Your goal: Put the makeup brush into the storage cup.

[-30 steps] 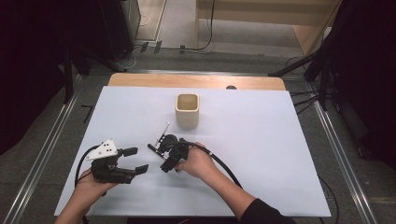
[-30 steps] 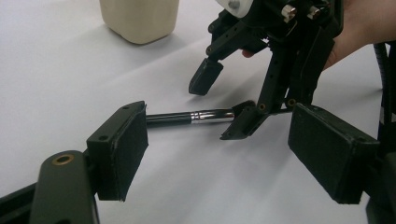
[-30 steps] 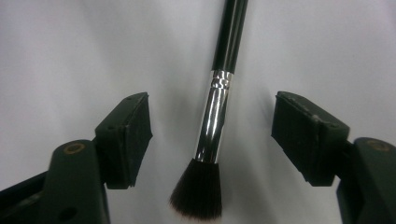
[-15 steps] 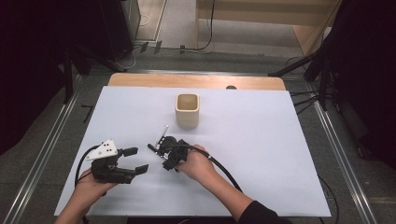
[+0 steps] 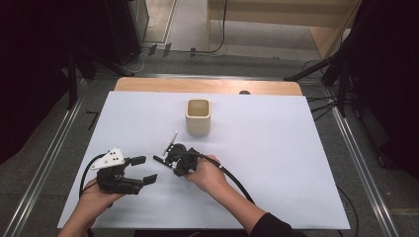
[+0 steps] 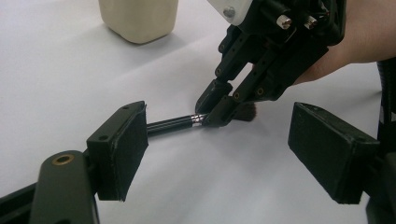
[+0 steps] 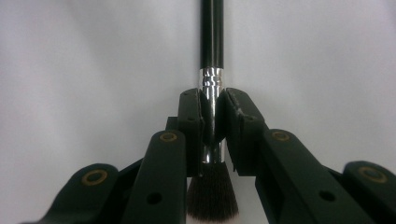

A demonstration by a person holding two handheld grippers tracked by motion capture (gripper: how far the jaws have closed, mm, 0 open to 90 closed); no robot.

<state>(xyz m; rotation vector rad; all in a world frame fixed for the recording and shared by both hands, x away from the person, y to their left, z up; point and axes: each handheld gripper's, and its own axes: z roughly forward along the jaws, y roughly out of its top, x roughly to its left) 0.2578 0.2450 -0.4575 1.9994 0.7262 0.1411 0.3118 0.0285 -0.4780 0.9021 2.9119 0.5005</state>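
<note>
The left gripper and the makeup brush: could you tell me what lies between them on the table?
Nothing: in the high view, bare white table separates the left gripper from the makeup brush; the left gripper view shows the same, with the right gripper shut on the brush.

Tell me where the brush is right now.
The brush lies on the white table, front and left of centre in the high view, just in front of the cream cup. The right gripper is shut on its metal ferrule.

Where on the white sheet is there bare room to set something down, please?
The right half of the white sheet, between the cup and the right edge, is bare. So is the far left corner, left of the cup. It is crowded near the front left, where the left gripper and the right gripper, shut on the brush, sit close together.
</note>
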